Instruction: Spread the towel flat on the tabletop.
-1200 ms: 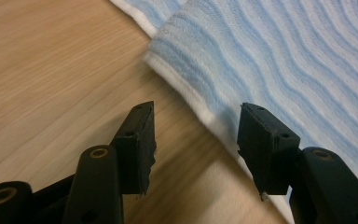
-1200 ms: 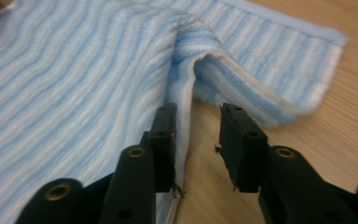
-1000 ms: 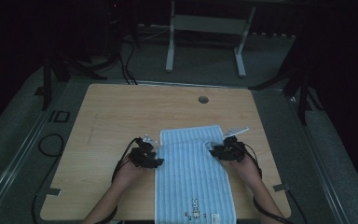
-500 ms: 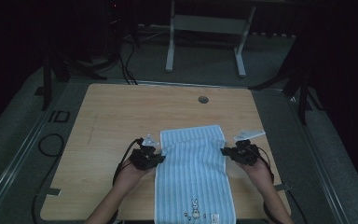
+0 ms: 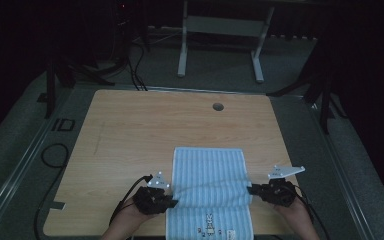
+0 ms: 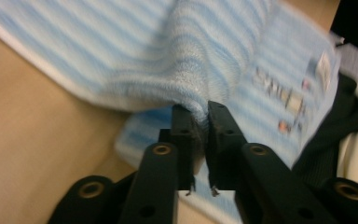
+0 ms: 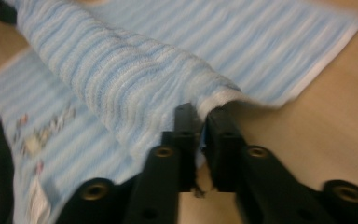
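left gripper [image 5: 172, 202]: clamped on the towel [image 5: 209, 170] at its left edge, thin pinch of cloth between the pads; the jaws have just been opening a little after closing, cloth still between them.
right gripper [image 5: 252, 190]: clamped on the towel's right edge, same thin bite; its jaws have also just eased apart slightly, cloth still in.
towel location: flat on the table [image 5: 130, 135], 6 o'clock side, a ridge lifted between both grippers, printed end hanging off the near edge.
risk 1: slip-out, since each grip holds only the hem.
risk 2: uneven pull, so the fold lands skewed.
risk 3: the overhanging end drags the towel off toward 6 o'clock.
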